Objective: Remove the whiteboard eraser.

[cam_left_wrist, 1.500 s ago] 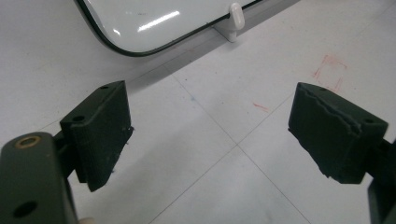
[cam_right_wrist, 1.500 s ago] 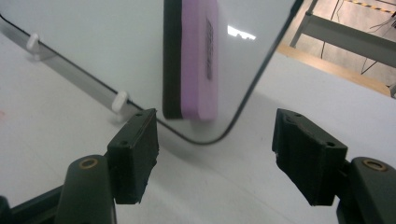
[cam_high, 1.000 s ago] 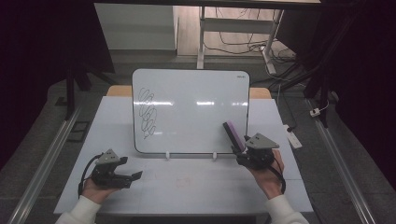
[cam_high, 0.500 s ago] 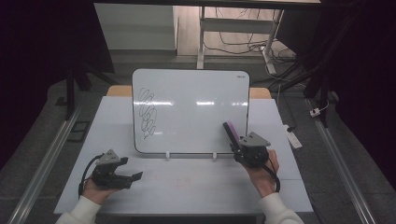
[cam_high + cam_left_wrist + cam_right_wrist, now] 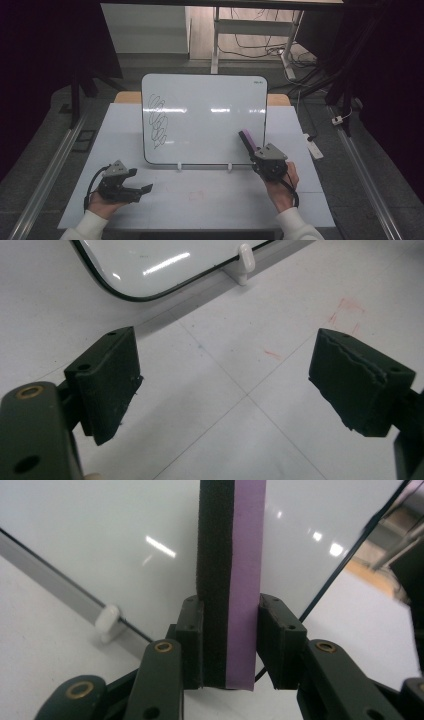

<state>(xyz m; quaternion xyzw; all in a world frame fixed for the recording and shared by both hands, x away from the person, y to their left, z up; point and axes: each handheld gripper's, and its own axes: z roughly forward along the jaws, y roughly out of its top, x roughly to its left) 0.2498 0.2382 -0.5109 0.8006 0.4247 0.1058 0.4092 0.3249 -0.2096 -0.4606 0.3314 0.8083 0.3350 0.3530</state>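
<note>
Purple-and-black foam eraser block [image 5: 231, 580] pinched upright by the right tool [image 5: 231, 645], whose jaws have just been closing, at the worktop's right edge; left tool [image 5: 225, 385] spread wide, touching nothing.

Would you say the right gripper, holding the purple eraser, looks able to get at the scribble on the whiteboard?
Probably yes: the right gripper grips the eraser at the whiteboard, and only bare board separates it from the scribble.

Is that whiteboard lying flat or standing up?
Standing, leaning back a little. The whiteboard rests its lower edge in two small white clips on the table, scribble facing the person.
</note>
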